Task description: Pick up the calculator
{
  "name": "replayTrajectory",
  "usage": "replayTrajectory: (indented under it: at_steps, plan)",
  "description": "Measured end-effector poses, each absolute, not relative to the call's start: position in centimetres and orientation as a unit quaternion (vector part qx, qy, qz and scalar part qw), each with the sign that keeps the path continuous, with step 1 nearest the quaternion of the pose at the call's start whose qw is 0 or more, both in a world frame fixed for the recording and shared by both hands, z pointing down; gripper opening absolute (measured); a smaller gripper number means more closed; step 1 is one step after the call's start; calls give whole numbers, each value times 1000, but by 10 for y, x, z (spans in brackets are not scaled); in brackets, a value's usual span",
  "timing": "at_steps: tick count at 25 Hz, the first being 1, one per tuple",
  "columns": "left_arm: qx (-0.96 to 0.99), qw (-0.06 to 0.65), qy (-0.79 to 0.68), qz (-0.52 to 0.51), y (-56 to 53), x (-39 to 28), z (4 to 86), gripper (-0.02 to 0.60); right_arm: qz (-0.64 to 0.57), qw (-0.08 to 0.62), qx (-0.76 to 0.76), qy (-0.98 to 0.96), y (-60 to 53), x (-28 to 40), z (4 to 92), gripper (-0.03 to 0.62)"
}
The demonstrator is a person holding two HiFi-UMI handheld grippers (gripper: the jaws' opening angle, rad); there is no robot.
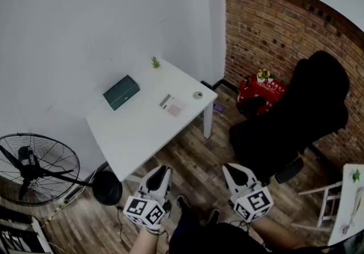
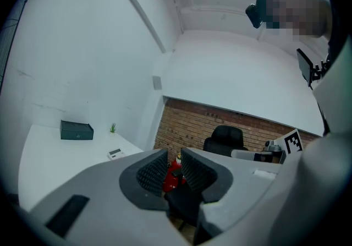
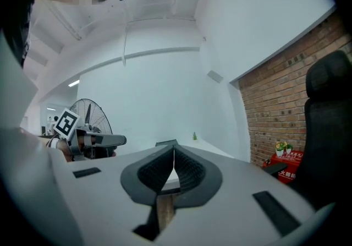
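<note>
The calculator [image 1: 170, 105] lies on the white tabletop [image 1: 136, 133], well apart at twelve o'clock from the left gripper [image 1: 161, 171]. It and the right gripper [image 1: 233, 169] keep their jaws pressed together, empty.

the surface [image 1: 142, 133] was smooth, matt white. the floor [image 1: 193, 159] was brown wood planking with a dull sheen. the brick wall [image 1: 267, 25] on the far right was rough and bare, and the white wall [image 1: 85, 20] was smooth paint. the fan [image 1: 34, 167] had a black wire metal grille. the chair [image 1: 310, 105] looked like matt black cloth. the left gripper [image 2: 174, 169] and right gripper [image 3: 174, 165] had matt grey plastic shells and ribbed black padding on the jaws.
</note>
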State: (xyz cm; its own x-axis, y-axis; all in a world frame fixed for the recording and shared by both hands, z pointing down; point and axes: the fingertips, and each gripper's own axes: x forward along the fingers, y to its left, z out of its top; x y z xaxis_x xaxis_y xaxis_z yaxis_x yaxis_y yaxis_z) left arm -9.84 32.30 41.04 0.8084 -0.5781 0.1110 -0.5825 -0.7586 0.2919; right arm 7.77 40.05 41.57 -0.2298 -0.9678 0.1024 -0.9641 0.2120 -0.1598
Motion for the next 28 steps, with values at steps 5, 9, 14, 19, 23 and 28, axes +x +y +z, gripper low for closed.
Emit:
replayTrajectory:
  at_steps: [5,9,14,19,23,28]
  plan:
    - [933,159,-322,14,300,-108,412,181,-90,-3,-635,767,380,78,414,143]
    - [933,165,-319,12,276,-121,412,198,-89,-6,-638,765,354,69,413,149]
    - [933,175,-314,1,230,-144,411,206,-91,-7,-645,759,310,53,410,145]
    - [933,187,-309,-10,182,-168,414,210,-87,-9,-659,747,263,41,407,138]
    - [930,203,-305,-17,144,-189,424,212,-86,-20,-669,738,230,25,408,146]
    - [930,221,-292,-20,118,-204,436,212,-88,-32,-679,728,206,9,411,144]
